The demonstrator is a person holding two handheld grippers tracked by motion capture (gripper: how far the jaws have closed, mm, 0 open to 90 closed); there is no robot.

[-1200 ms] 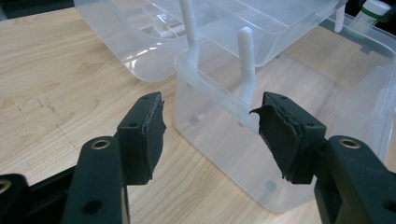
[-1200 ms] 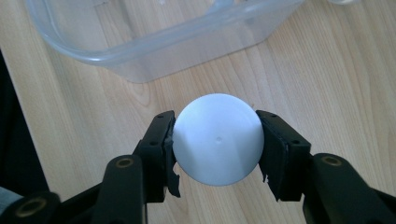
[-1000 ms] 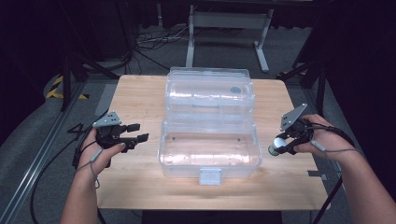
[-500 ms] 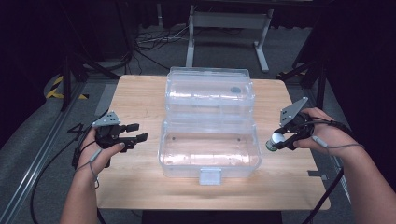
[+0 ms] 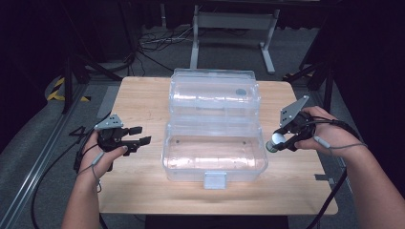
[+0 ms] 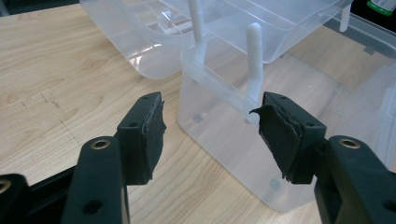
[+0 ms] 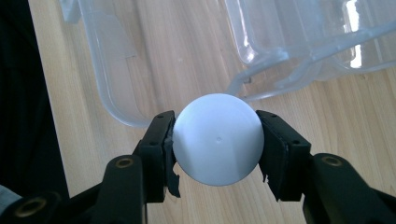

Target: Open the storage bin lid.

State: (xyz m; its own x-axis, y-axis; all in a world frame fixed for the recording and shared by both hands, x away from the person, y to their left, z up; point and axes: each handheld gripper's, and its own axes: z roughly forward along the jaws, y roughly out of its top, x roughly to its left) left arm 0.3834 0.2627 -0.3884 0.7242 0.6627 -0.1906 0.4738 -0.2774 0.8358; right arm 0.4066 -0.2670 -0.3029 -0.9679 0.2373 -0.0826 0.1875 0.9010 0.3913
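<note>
A clear plastic box (image 5: 215, 155) stands in the middle of the wooden table (image 5: 143, 95), its lid (image 5: 215, 93) folded back behind it. My left gripper (image 5: 144, 134) hovers left of the box, open with nothing between its pads; in the left gripper view the left gripper (image 6: 210, 126) faces the box's corner (image 6: 219, 116). My right gripper (image 5: 277, 140) is at the box's right side, above the table, shut on a small round white-ended bottle (image 5: 273, 142). In the right gripper view the right gripper (image 7: 215, 135) clamps the bottle's white dome (image 7: 217, 154) between both pads.
A latch tab (image 5: 215, 180) sticks out from the box's front wall. Cables (image 5: 52, 171) trail off the table's left side. A metal stand (image 5: 229, 28) sits on the floor behind the table. Bare wood lies on both sides of the box.
My right gripper has risen a little with the white bottle, staying beside the box's right wall. The left gripper has not moved.
</note>
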